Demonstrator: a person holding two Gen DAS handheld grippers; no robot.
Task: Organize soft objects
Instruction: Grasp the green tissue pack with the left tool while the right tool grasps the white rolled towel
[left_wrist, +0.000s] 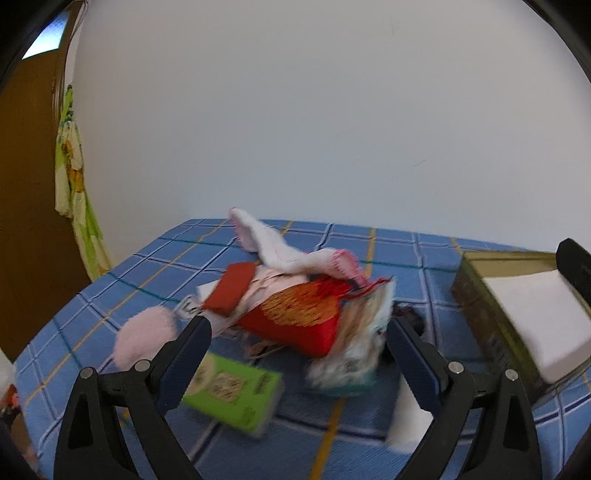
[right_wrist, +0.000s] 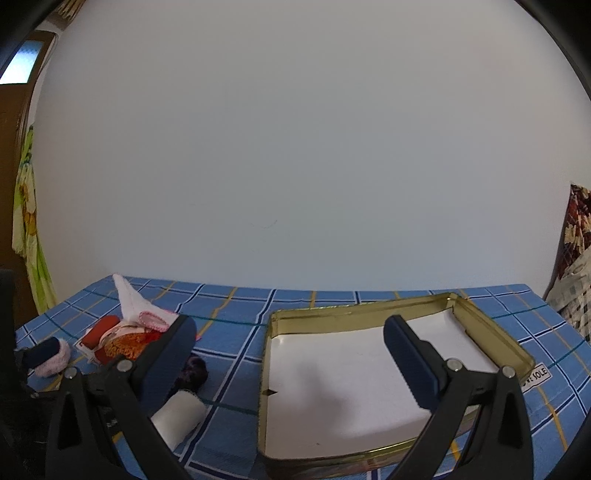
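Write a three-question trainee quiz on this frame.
1. True or false: the tin already holds a soft item.
2. Which lies nearest the left gripper? A) red pouch B) tin C) hanging cloth
3. Fill in: both grippers are ____.

Key: 1. False, only its white liner shows. 2. A. 3. Open; the right gripper hangs over the tin, holding nothing.
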